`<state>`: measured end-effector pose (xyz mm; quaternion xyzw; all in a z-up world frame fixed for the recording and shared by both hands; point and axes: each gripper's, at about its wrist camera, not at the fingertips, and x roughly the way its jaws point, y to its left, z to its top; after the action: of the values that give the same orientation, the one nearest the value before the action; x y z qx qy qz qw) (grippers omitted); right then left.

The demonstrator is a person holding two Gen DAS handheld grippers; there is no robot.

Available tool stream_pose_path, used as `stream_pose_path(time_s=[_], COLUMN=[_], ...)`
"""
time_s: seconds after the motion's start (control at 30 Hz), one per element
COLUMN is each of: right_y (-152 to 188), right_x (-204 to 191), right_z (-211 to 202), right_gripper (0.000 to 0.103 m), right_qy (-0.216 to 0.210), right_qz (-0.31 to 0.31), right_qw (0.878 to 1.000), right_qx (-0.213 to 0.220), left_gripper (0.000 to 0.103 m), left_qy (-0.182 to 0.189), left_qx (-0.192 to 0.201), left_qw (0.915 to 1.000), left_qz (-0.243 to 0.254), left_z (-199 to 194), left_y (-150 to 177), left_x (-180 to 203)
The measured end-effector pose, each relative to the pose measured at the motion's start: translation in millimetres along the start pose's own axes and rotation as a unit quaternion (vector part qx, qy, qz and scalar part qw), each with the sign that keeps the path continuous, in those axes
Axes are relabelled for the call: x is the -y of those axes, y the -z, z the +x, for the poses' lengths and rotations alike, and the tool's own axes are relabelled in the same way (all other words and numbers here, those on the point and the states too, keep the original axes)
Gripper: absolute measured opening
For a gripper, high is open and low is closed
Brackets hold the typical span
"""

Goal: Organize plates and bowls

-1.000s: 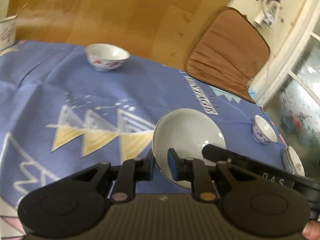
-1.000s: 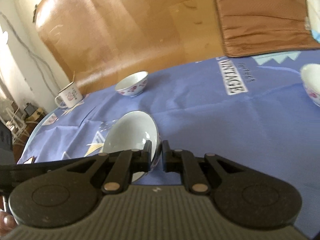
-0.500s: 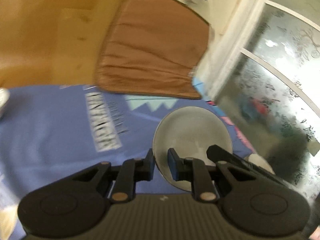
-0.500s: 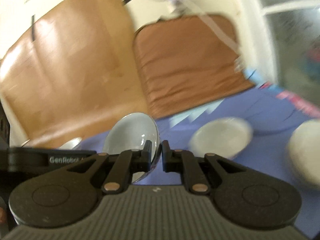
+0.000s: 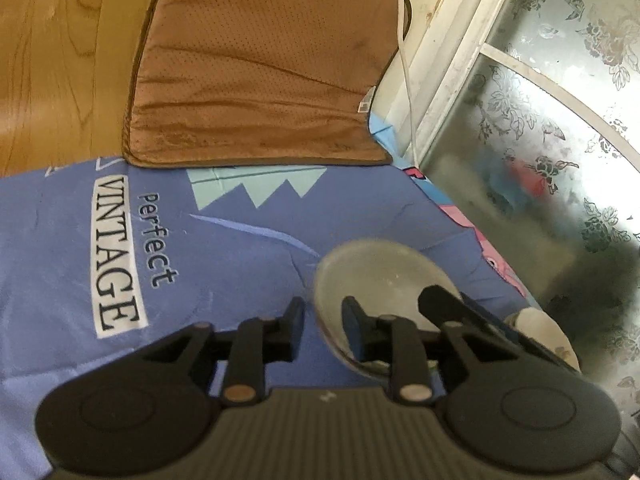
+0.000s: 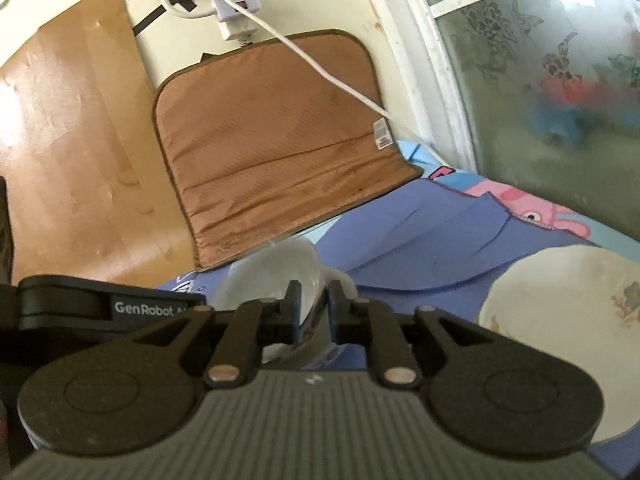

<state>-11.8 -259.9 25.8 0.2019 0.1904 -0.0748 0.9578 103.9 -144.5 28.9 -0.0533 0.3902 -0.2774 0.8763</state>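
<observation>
Blue printed cloth [image 5: 224,240] is covering the table, a brown mat [image 5: 256,64] leaning at twelve o'clock. Both claws' jaws have just been opening. The left gripper [image 5: 322,320] is standing slightly parted, the white bowl [image 5: 376,276] rim between its fingers, body at one o'clock. The right gripper [image 6: 310,308] is likewise straddling the opposite rim, bowl [image 6: 276,276] at eleven o'clock. A plate [image 6: 568,320] is lying at three o'clock.

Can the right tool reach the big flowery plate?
Probably yes. The plate lies close beside the right tool, with only cloth between. But its jaws have just been opening, with the rim of the white bowl between them.
</observation>
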Motion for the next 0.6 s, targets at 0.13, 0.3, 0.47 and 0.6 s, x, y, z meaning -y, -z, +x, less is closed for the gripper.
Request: stream_pose_path(time_s=[0.13, 0.3, 0.47, 0.6], right_y=[0.5, -3.0, -4.2, -0.5], right_x=[0.5, 2.5, -14.1, -42.6], right_z=[-3.0, -10.6, -22.4, -23.6], right_gripper=[0.043, 0.043, 0.043, 0.043], right_qy=[0.010, 0.011, -0.015, -0.059], right_qz=[-0.003, 0.009, -0.004, -0.034], right_qw=[1.000, 0.999, 0.998, 0.997], right_qx=[0.020, 0.042, 0.062, 0.045], left_gripper=[0.027, 0.029, 0.029, 0.029], left_qy=[0.000, -0.005, -0.039, -0.088], left_qx=[0.012, 0.031, 0.043, 0.042], left_qw=[0.9999, 0.9993, 0.9978, 0.9930], left_qz=[-0.012, -0.021, -0.032, -0.067], left_z=[-10.9, -36.2, -68.7, -96.9], left_y=[-2.7, 3.3, 19.2, 34.4], left_x=[-9.2, -28.0, -67.2, -118.3])
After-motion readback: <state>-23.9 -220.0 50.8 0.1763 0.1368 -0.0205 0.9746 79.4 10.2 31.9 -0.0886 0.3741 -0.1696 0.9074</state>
